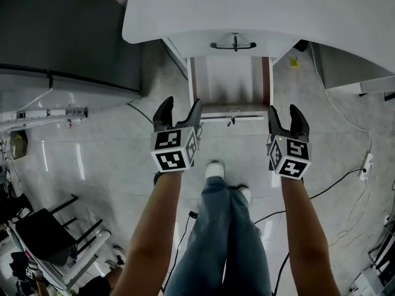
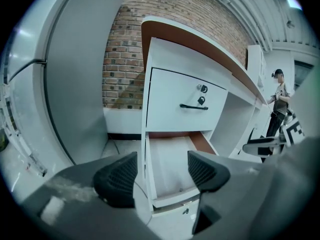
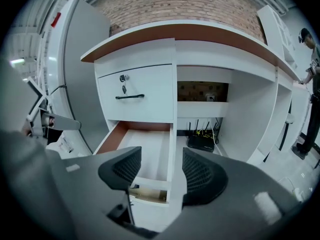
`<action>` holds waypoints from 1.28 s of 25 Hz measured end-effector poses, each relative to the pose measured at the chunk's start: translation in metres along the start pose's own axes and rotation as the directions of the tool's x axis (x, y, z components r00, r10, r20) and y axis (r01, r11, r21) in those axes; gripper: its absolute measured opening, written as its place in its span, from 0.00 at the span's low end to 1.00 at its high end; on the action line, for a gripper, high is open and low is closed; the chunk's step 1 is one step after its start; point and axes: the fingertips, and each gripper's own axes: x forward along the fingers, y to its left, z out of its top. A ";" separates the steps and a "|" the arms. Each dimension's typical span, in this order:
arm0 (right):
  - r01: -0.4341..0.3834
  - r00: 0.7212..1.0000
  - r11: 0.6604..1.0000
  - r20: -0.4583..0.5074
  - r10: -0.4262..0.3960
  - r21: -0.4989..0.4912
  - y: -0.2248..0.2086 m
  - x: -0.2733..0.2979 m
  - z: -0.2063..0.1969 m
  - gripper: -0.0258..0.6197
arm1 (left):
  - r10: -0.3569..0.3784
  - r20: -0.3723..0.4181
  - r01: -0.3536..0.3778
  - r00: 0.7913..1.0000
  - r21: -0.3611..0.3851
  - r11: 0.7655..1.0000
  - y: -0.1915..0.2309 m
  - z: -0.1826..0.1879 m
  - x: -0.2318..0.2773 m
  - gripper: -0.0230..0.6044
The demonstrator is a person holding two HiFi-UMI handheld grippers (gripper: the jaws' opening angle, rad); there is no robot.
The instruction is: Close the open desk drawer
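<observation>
Approach is the step in hand. The drawer stands pulled out at the foot of the desk, under the closed upper drawer, with its front edge toward us. We hold the left gripper near the drawer's front left corner and the right gripper near its front right corner. As far as we can tell, neither touches it. On both grippers the fingers stand wide apart with nothing between them, and each gripper view shows the drawer front beyond the gap. We judge that the next move calls for no grasp. We bring the grippers onto the front panel, one at each corner, and push straight in toward the desk. The pressure should be even on both sides so the drawer does not skew on its runners and stick.
</observation>
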 end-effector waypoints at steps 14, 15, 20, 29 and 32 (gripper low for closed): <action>-0.092 0.995 0.994 0.018 0.094 -0.057 0.009 0.006 -0.069 0.42 | -0.048 0.014 0.047 0.999 0.069 0.997 -0.014 -0.077 -0.007 0.53; -0.094 0.995 0.994 0.021 0.095 -0.060 0.008 0.008 -0.073 0.42 | -0.050 0.014 0.049 0.999 0.080 0.996 -0.015 -0.082 -0.005 0.53; -0.102 0.993 0.991 0.048 0.107 -0.089 0.002 0.021 -0.089 0.42 | -0.056 0.016 0.053 0.998 0.130 0.990 -0.012 -0.108 0.008 0.53; -0.121 0.978 0.981 0.150 0.144 -0.153 -0.001 0.029 -0.093 0.37 | -0.076 0.099 0.059 0.992 0.170 0.984 -0.007 -0.116 0.022 0.45; -0.137 0.965 0.976 0.198 0.170 -0.170 -0.001 0.034 -0.091 0.36 | -0.075 0.150 0.045 0.986 0.194 0.980 -0.004 -0.114 0.025 0.41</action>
